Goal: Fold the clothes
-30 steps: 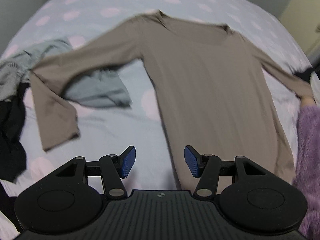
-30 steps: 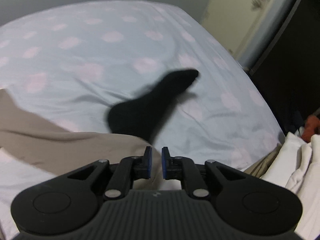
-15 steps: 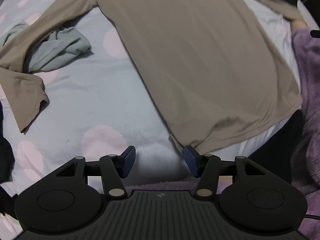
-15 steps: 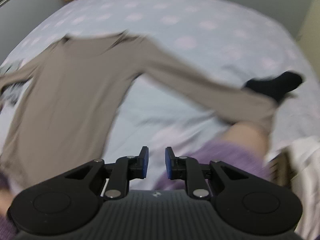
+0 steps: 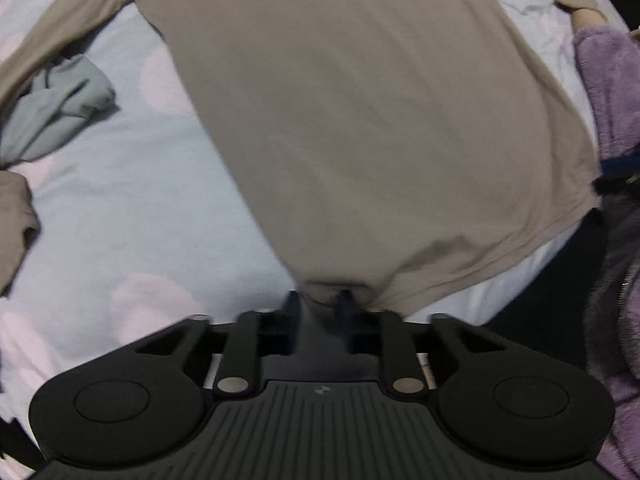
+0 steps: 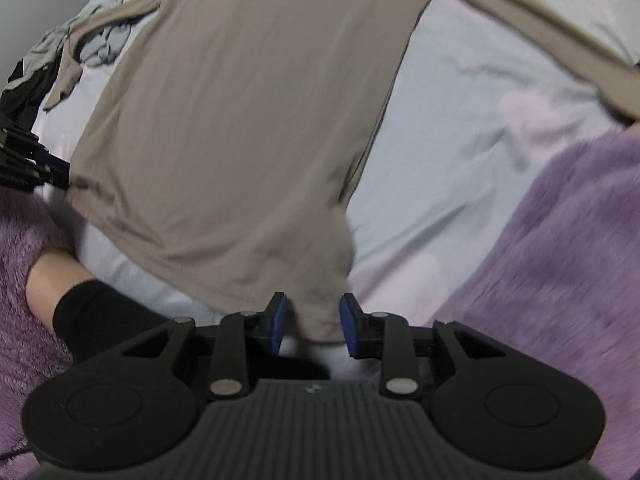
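Observation:
A taupe long-sleeved shirt (image 5: 360,100) lies spread flat on the bed with its hem toward me. My left gripper (image 5: 318,306) is at the hem's left corner. Its fingers are drawn close together and puckered fabric is pinched between them. The right wrist view shows the same shirt (image 6: 240,120). There my right gripper (image 6: 313,322) stands open, with the hem's right corner hanging loosely between the blue pads (image 6: 280,320). The left gripper (image 6: 48,166) also shows at that view's left edge, touching the far hem corner.
The bed sheet (image 5: 140,200) is pale blue with pink dots. A grey-green garment (image 5: 52,108) lies under the shirt's left sleeve, with black clothing (image 6: 24,88) beyond it. The person's purple fleece sleeves (image 6: 560,240) and a black cuff (image 6: 92,312) crowd the bed's near edge.
Both grippers dropped to the shirt's bottom hem. The left fingers narrowed from wide open onto the left corner. The right gripper went from shut to open around the right corner.

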`<state>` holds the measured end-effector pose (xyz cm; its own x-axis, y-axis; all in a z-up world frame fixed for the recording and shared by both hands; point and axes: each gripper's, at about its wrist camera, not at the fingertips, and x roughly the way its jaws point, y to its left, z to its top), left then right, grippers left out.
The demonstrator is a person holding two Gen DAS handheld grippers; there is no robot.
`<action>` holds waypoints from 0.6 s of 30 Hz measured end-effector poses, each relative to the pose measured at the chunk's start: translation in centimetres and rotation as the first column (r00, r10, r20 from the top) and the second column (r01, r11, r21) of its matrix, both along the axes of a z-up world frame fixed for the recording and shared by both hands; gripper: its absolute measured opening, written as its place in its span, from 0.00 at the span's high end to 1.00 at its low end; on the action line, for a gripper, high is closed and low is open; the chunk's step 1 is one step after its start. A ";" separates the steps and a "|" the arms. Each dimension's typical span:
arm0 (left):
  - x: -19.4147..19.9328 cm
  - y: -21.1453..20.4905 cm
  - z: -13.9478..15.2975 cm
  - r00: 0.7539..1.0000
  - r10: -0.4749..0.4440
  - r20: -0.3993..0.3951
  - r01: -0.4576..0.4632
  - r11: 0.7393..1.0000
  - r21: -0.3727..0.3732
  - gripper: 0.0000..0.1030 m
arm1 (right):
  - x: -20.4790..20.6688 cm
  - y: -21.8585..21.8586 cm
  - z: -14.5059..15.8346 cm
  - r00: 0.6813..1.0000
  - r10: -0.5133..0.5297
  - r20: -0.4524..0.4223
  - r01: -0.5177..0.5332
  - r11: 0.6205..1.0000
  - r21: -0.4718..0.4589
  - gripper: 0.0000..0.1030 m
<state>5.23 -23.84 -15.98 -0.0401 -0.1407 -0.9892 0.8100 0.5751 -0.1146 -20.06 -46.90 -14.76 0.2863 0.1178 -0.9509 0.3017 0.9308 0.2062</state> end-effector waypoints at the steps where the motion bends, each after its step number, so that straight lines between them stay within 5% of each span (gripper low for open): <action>1: -0.2 0.1 0.3 1.000 0.001 -0.005 -0.001 1.000 -0.019 0.94 | -0.2 0.1 -0.2 1.000 -0.006 0.001 0.006 1.000 0.005 0.82; 2: -0.4 0.3 0.7 1.000 0.002 -0.010 -0.002 0.999 -0.037 0.97 | -0.3 0.2 -0.4 1.000 -0.012 0.001 0.012 1.000 0.010 0.92; 10: -1.9 2.4 5.5 0.999 0.044 -0.001 -0.043 0.979 -0.198 1.00 | -1.7 -0.8 0.3 0.995 -0.082 0.060 0.080 0.996 0.027 0.97; 18: -4.4 3.5 7.5 0.999 0.029 0.015 -0.026 0.980 -0.196 1.00 | -2.9 -1.5 1.3 0.990 -0.107 0.090 0.106 0.994 0.016 0.97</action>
